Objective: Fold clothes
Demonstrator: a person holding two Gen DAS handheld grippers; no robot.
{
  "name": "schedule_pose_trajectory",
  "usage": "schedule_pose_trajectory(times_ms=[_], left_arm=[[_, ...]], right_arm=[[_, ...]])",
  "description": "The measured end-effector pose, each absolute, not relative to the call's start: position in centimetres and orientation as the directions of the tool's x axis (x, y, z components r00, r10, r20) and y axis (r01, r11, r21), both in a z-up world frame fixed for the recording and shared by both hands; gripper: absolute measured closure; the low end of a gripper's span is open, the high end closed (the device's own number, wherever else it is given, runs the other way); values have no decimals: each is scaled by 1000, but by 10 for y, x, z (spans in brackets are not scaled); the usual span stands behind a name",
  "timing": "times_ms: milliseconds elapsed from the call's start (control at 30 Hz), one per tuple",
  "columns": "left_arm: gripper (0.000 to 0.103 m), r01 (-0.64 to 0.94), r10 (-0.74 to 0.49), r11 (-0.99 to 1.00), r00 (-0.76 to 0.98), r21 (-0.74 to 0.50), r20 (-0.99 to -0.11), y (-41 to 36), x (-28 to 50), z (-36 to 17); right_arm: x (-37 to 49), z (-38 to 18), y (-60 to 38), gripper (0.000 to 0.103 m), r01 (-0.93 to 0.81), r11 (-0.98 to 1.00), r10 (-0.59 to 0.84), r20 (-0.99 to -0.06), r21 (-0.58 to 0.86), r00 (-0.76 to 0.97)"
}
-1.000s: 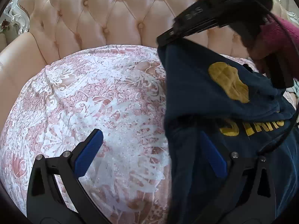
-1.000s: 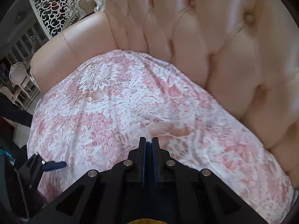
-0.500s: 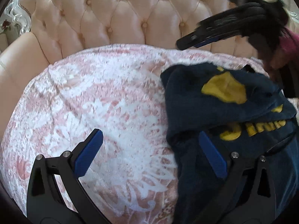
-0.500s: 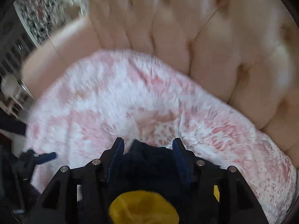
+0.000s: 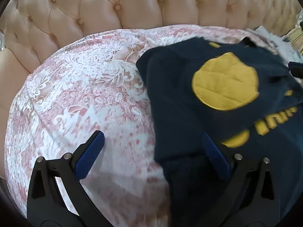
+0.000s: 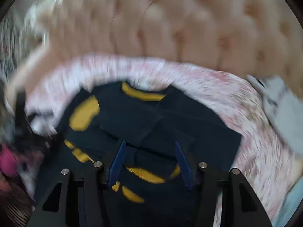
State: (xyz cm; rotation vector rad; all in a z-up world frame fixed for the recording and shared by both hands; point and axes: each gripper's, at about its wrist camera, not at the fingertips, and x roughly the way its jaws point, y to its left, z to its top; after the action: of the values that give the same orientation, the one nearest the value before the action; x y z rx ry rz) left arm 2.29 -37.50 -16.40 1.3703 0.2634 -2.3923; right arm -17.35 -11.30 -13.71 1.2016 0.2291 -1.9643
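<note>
A navy sweatshirt [image 5: 189,117] with a yellow elbow patch and yellow lettering lies partly folded on the pink floral sofa cover [image 5: 85,94]. My left gripper [image 5: 151,151] is open and empty, its right finger over the sweatshirt's left edge. In the blurred right wrist view the sweatshirt [image 6: 151,124] lies with both sleeves folded inward. My right gripper [image 6: 149,160] is open and empty, hovering above the garment's lower middle. A tip of the right gripper shows at the left wrist view's right edge [image 5: 296,69].
The tufted peach sofa back [image 5: 132,5] rises behind the seat. White and pale clothes [image 6: 280,109] lie at the seat's right end. A pink sleeve [image 6: 7,160] shows at the left edge of the right wrist view.
My right gripper opened and let go of the sleeve, which dropped onto the sweatshirt. It then pulled back fast toward the right. My left gripper stayed open.
</note>
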Motion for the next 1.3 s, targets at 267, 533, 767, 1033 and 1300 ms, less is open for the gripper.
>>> schedule_pose_trajectory(times_ms=[267,533,767,1033,1300], left_arm=[[0,406,-264,-913,-503,44,-823,-374,11,-148],[0,419,-224,-908,-466,9,-856,-379,5,-167],[0,413,-220,-910,-453,16,-864,-383,-1,-174],[0,413,-215,-911,-447,13,-868,-385,-5,-181],[0,404,-217,-914,-440,24,-871,-386,-8,-181]], right_arm=[[-177,-139,-94,49,646,-706,-546,-804,290,-236],[-173,-158,-109,69,645,-704,-543,-811,298,-218],[-166,-167,-112,74,679,-696,-511,-826,235,-238],[-134,-116,-110,96,764,-627,-569,-760,154,-314],[-134,-131,-91,103,709,-676,-562,-764,203,-317]])
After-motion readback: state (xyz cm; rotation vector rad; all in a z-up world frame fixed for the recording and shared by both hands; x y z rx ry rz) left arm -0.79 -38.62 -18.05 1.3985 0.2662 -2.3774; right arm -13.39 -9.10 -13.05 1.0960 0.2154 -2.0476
